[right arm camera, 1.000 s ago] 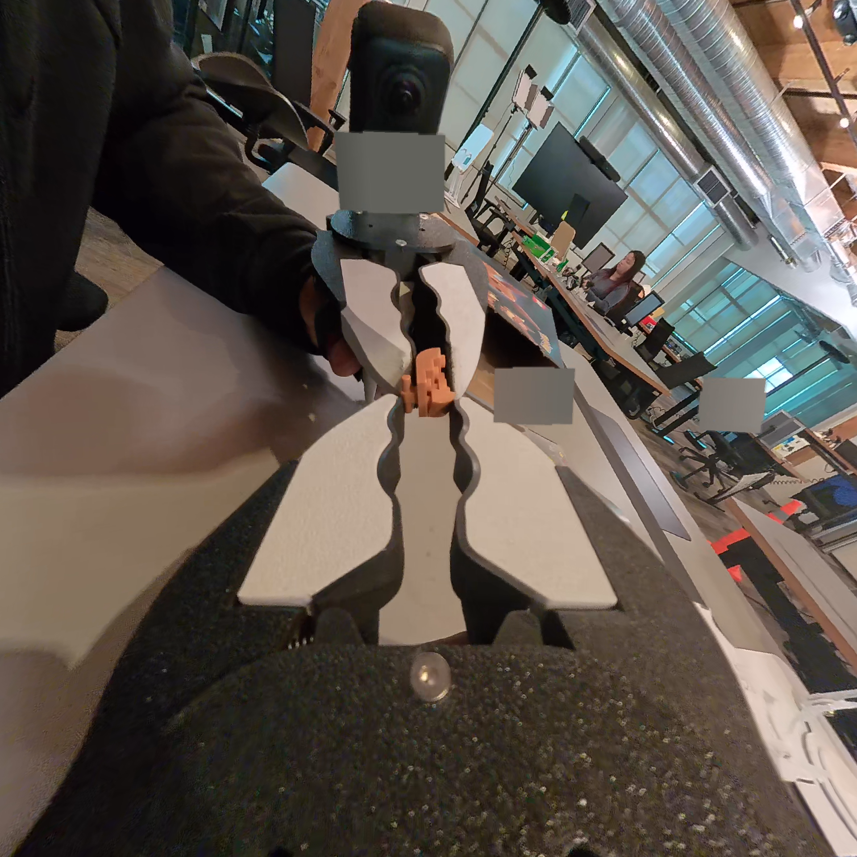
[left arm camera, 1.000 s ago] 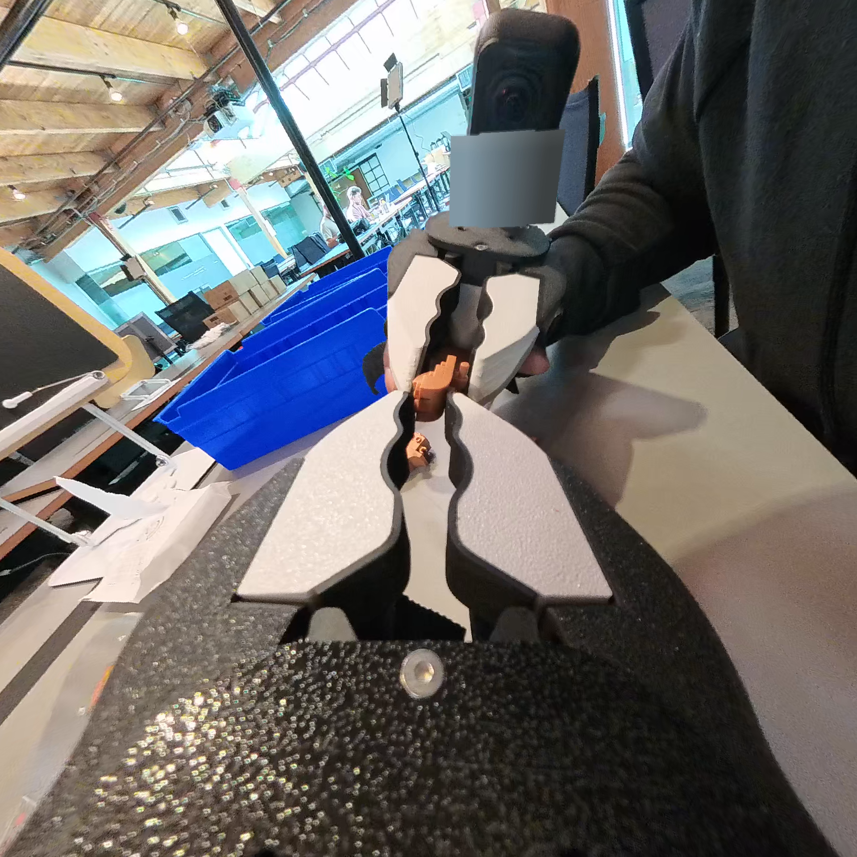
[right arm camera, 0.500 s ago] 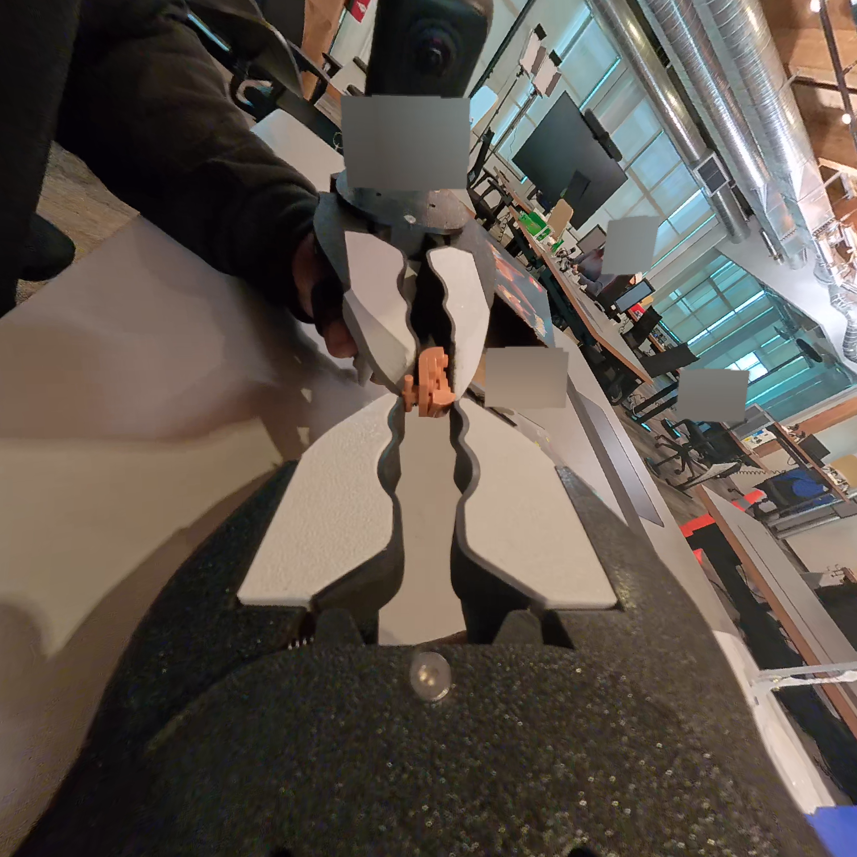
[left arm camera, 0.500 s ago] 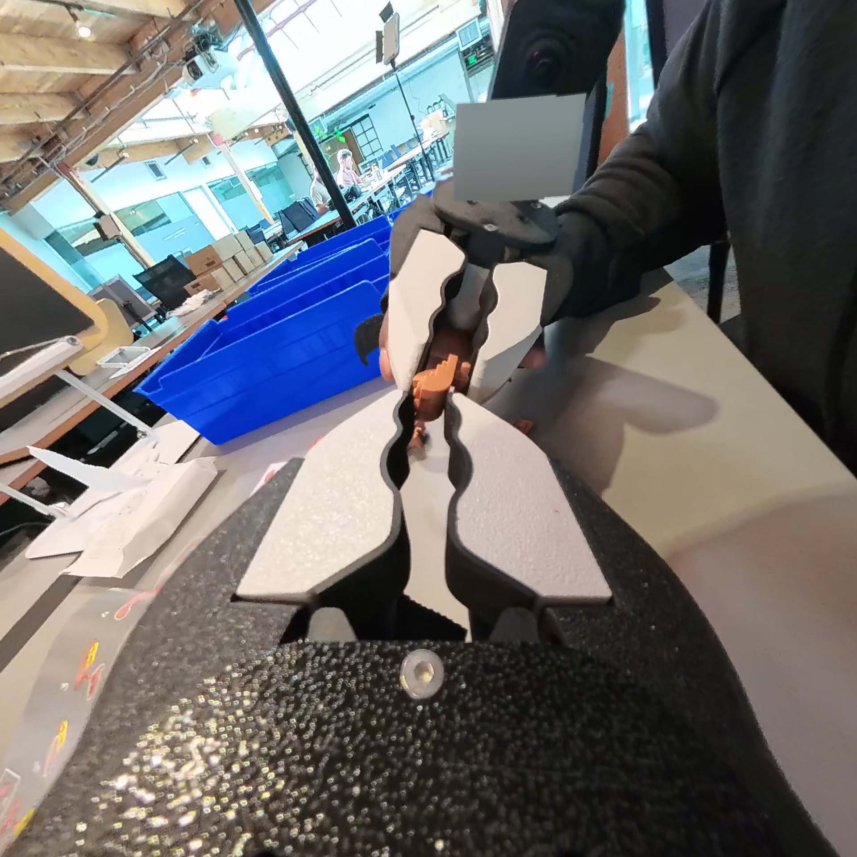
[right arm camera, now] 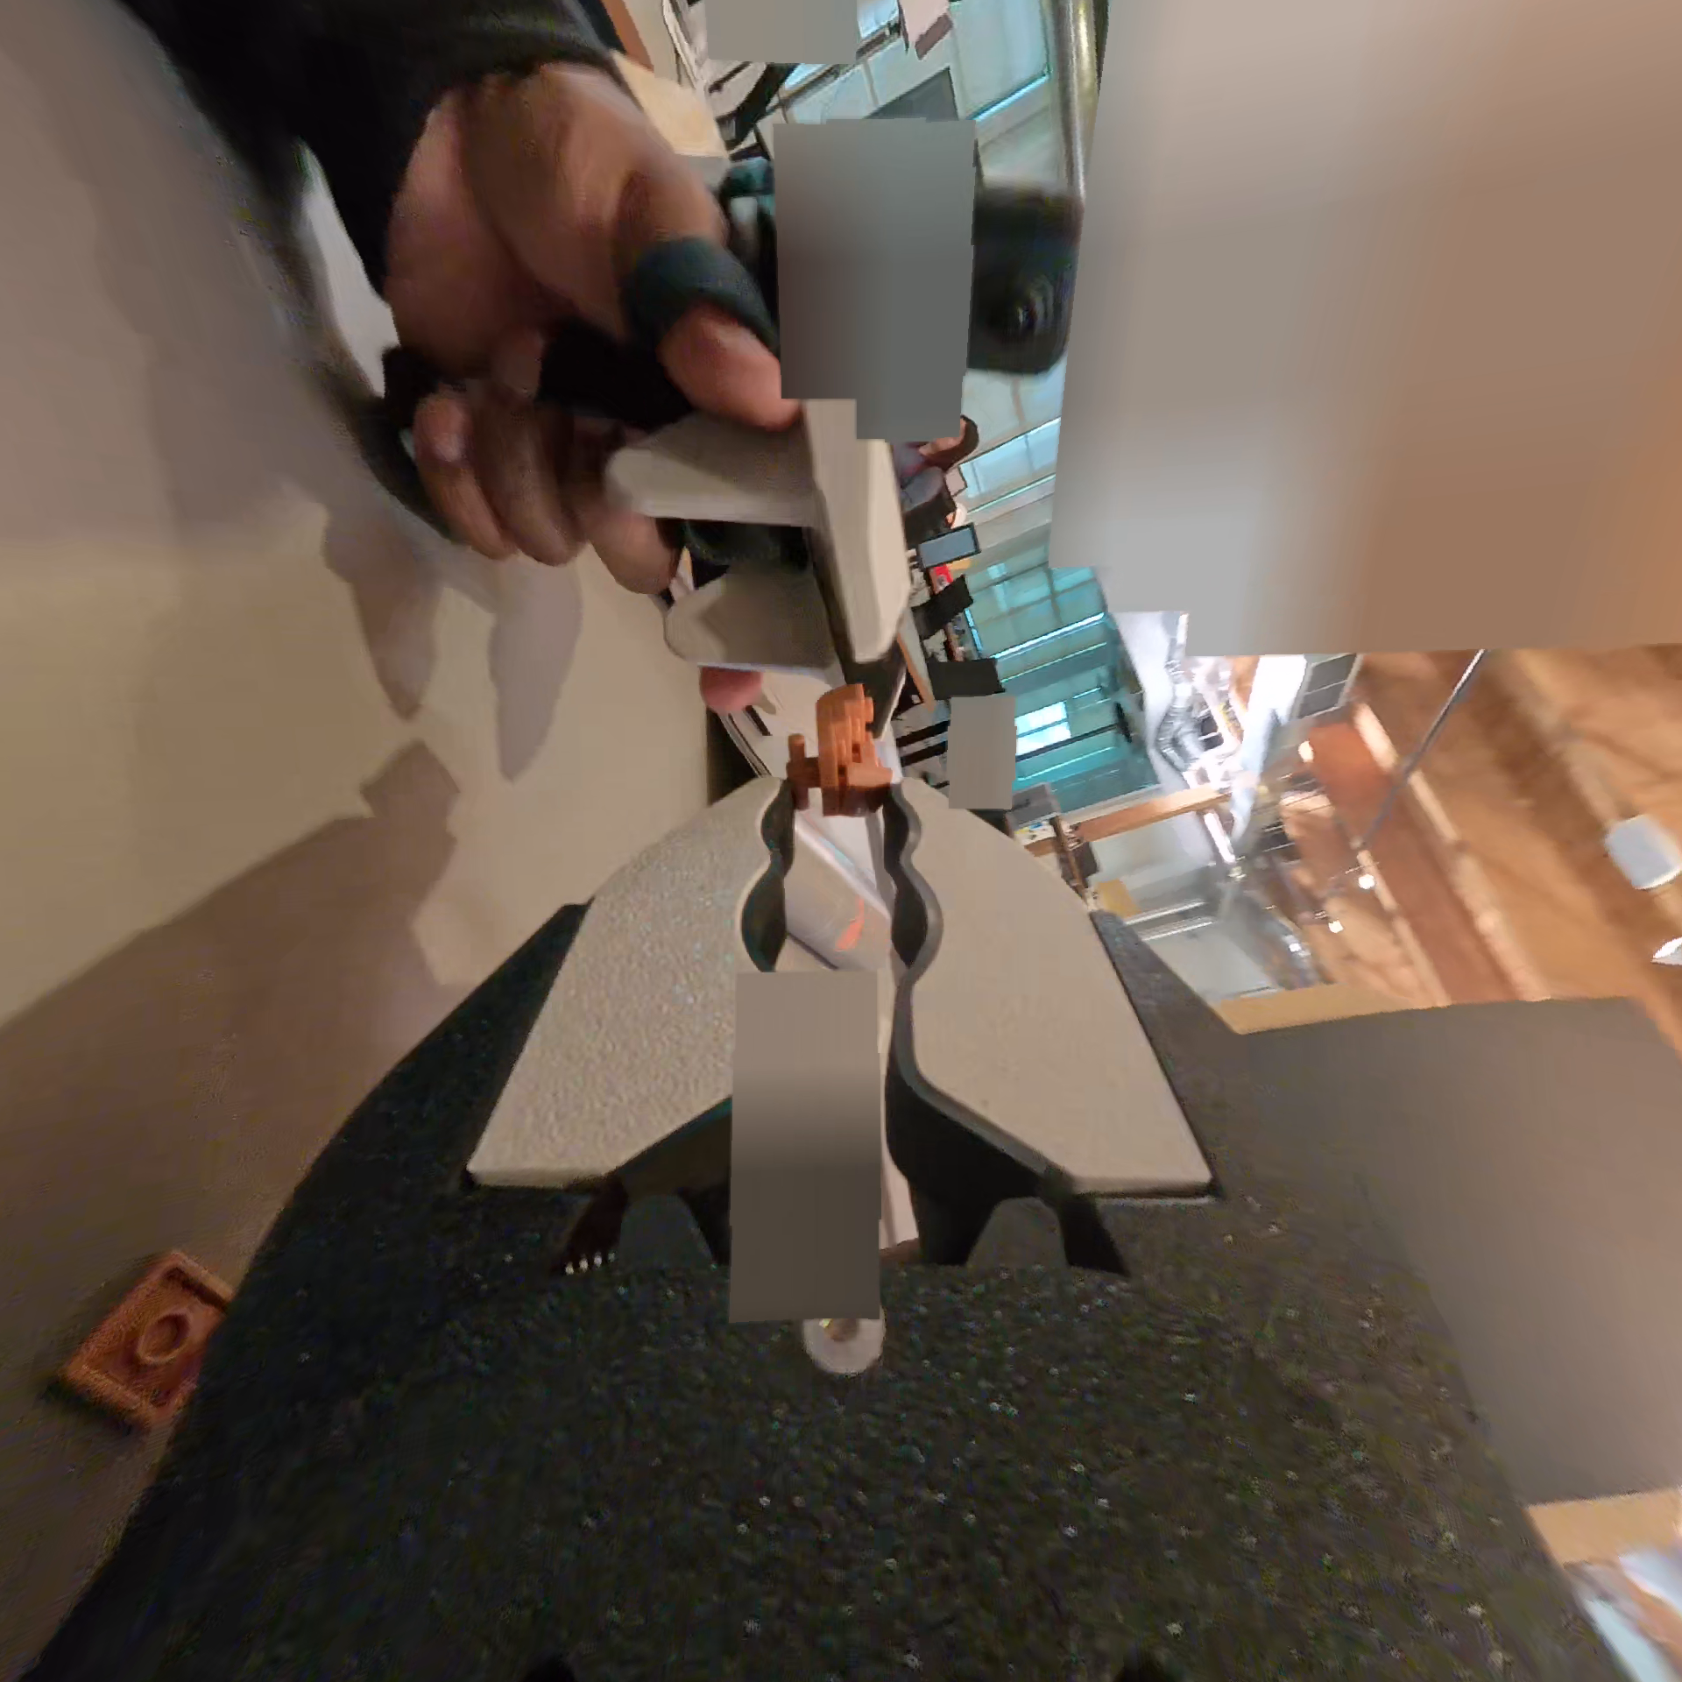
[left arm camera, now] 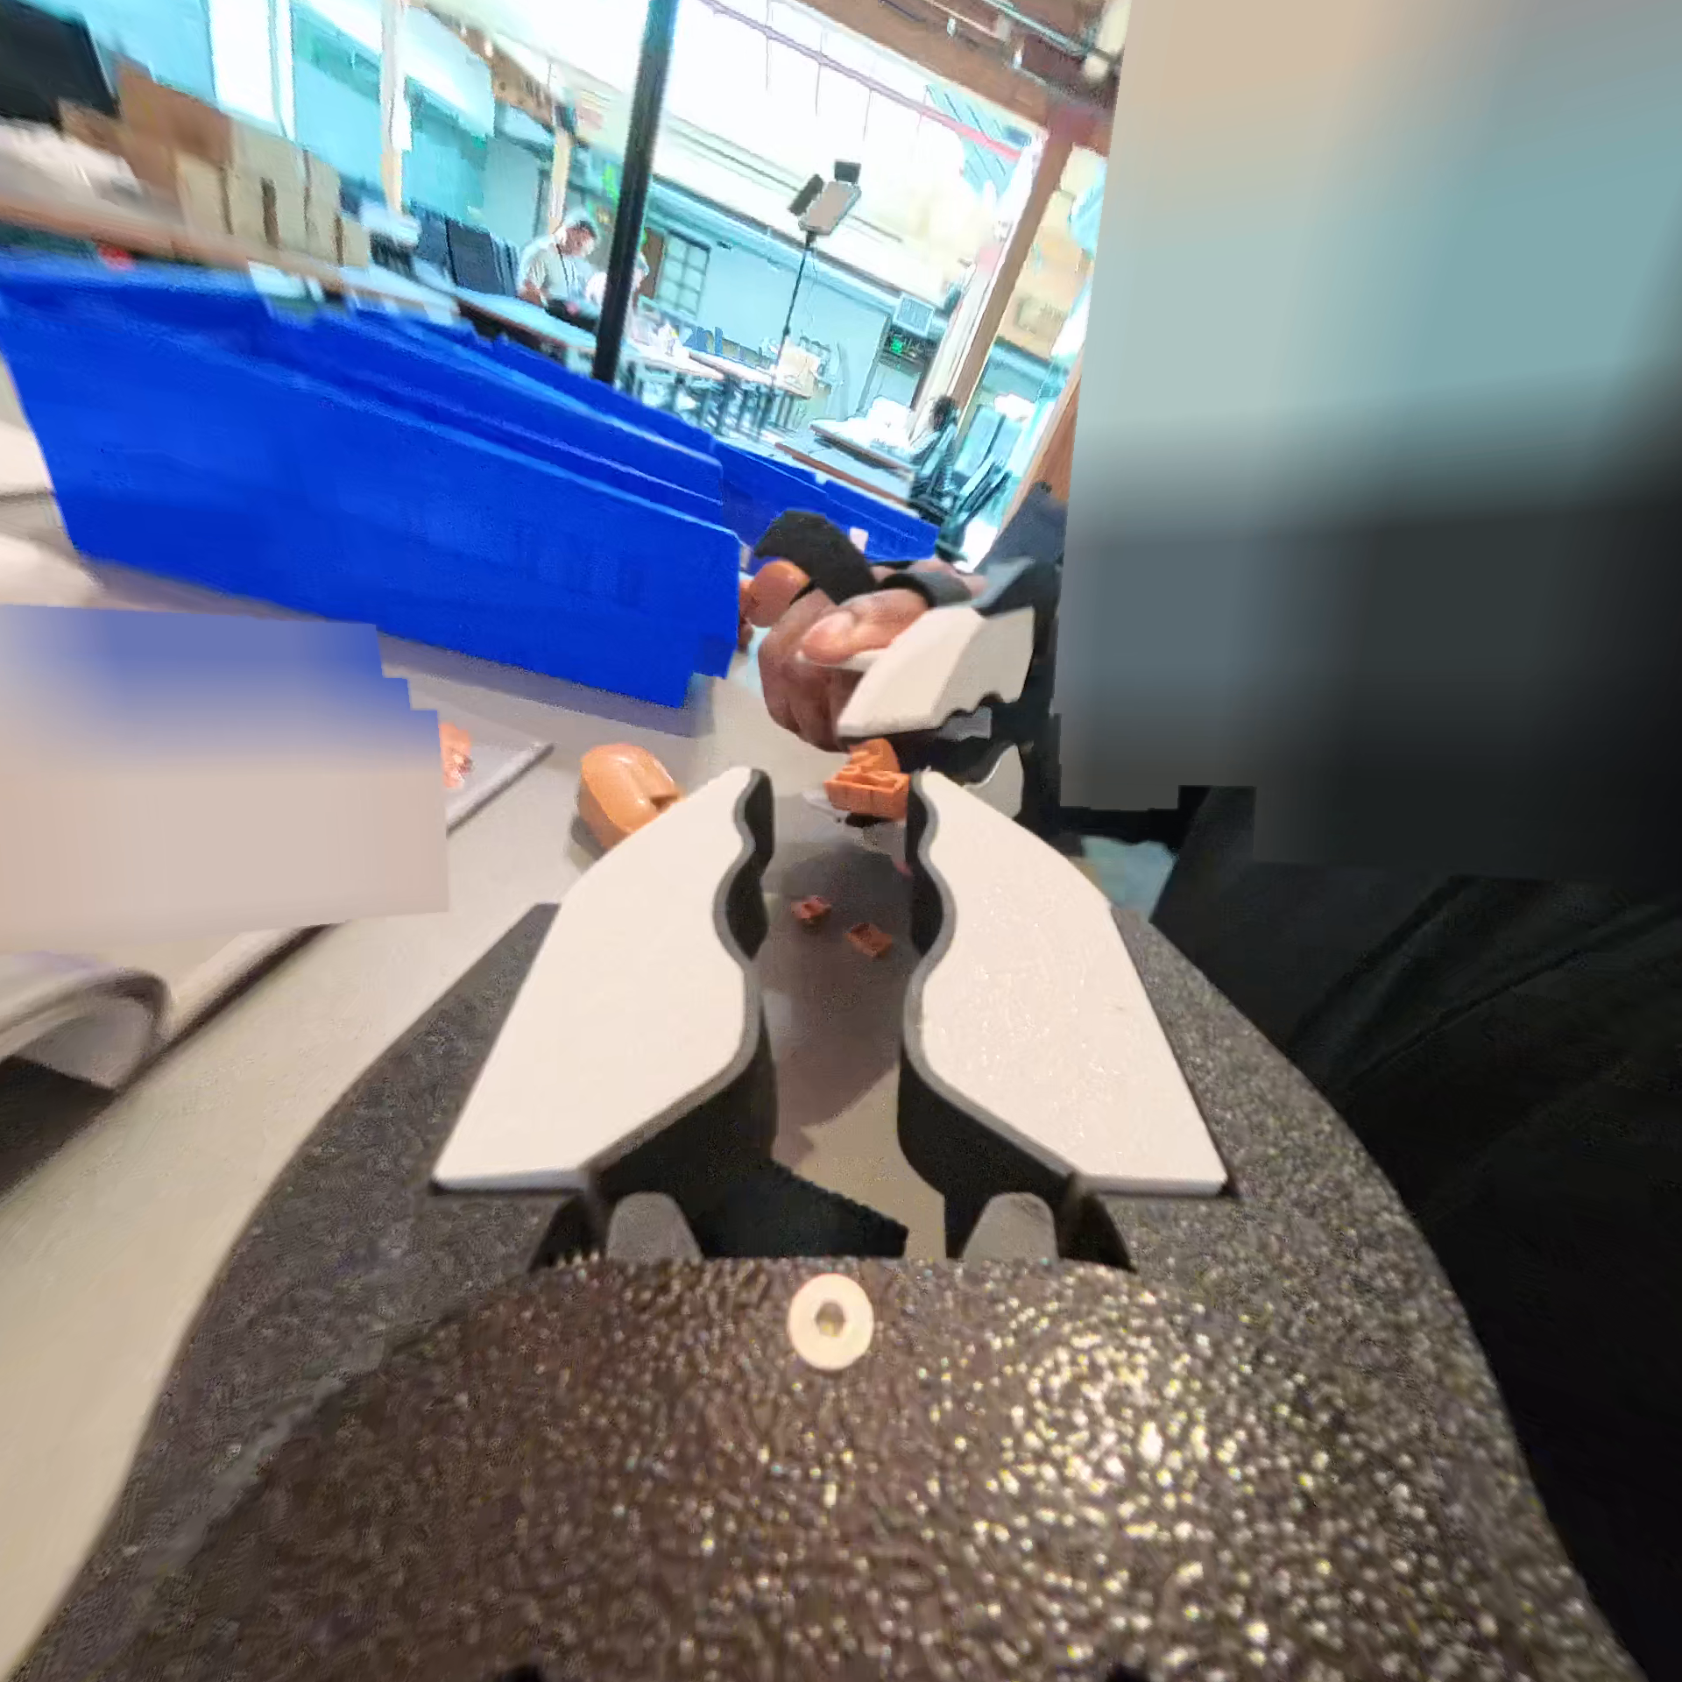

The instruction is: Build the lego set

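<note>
Orange stepped lego sub-assembly (right arm camera: 842,760), several small bricks already joined, sits pinched at the very tips of the right claw (right arm camera: 842,801), lifted off the pale grey bench (right arm camera: 182,637). In the left wrist view the same sub-assembly (left arm camera: 865,783) appears just beyond the left claw (left arm camera: 837,801), whose fingers are spread and hold nothing, with a clear gap between its tips.

Risk, as judged: the hold is shallow, at the fingertips only, so a twist or a sideways push from the other claw could lever the piece out or split the joined bricks. A closing left claw that meets the assembly off-centre would have the same effect.

Loose parts remain on the bench: two tiny orange lego bits (left arm camera: 837,924) seen between the left claw's fingers, a rounded orange lego piece (left arm camera: 628,792) to their left, and a flat square orange plate with one stud (right arm camera: 146,1342) near the right claw. Blue plastic bins (left arm camera: 364,510) stand behind.
</note>
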